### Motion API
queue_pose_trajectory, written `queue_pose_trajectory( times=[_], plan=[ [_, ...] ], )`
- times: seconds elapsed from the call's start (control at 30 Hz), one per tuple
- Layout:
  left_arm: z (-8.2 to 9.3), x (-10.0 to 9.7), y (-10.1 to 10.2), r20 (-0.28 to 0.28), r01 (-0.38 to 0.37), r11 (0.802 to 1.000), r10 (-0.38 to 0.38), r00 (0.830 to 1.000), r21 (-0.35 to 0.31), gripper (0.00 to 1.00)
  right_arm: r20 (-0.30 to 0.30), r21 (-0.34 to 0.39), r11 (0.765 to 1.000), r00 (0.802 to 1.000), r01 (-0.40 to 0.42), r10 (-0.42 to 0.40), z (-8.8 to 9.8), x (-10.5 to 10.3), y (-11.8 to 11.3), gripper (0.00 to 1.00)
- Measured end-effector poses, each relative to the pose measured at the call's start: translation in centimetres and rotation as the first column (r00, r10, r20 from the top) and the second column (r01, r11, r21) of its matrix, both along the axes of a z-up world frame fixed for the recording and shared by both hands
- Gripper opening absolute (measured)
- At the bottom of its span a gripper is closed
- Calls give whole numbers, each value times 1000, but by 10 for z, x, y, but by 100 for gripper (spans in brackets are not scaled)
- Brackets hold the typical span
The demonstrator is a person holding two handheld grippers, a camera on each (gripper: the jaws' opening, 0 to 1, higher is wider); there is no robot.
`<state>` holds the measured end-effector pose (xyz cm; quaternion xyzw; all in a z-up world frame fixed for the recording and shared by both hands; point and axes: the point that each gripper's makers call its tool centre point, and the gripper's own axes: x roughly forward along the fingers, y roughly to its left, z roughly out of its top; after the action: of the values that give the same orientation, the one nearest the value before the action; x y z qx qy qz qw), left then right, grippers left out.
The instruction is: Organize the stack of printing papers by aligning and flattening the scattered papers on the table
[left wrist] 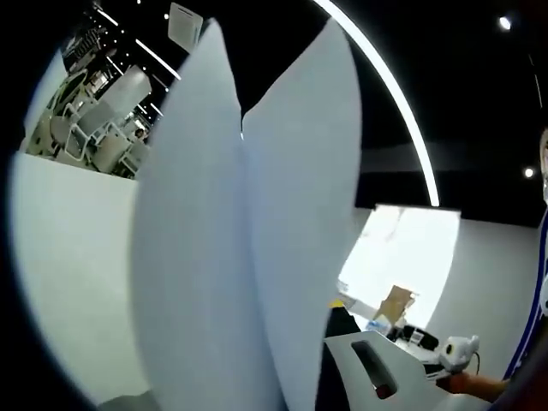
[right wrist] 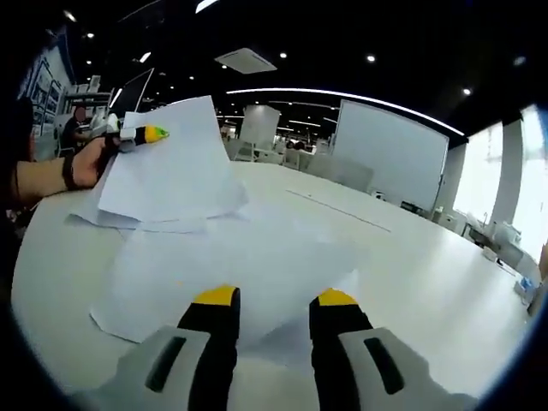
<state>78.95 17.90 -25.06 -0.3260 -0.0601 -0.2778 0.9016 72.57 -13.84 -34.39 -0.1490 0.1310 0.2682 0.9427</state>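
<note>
White papers (right wrist: pixel 224 257) near table (right wrist: pixel 411 282) edge

Left gripper view against papers (left wrist: pixel 248 257), seemingly; right gripper view low over table (right wrist: pixel 428 282).

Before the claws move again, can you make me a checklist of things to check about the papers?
1. Left claw gripping lifted papers: ok, the right gripper view shows it clamped on their edge.
2. Right claw free: ok, open, nothing between its tips.
3. Papers aligned: not ok, the lifted sheets fan apart in the left gripper view.
4. Flat sheets on the white table tidy: not ok, they lie spread, edges not matching.
5. All papers gathered: not ok, some are still lying flat.
6. Sheets creased: cannot tell.
</note>
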Motion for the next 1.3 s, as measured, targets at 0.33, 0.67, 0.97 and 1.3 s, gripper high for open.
queue_pose_trajectory(
  times=[0.33,0.67,0.97,1.3],
  plan=[
    [0,1,1,-1,-1,1000,1,1000,-1,7,-27,19,1000,1000,-12,13,-1,-2,4,17],
    [-1,1,1,-3,0,1000,0,1000,0,7,-61,46,999,998,-5,8,-4,-2,4,11],
    [-1,1,1,-2,0,1000,0,1000,2,7,-69,47,999,998,8,-4,-6,-2,3,4],
    [-1,1,1,-2,0,1000,0,1000,3,7,-62,24,1000,998,12,-11,-6,-3,2,0]
  ],
)
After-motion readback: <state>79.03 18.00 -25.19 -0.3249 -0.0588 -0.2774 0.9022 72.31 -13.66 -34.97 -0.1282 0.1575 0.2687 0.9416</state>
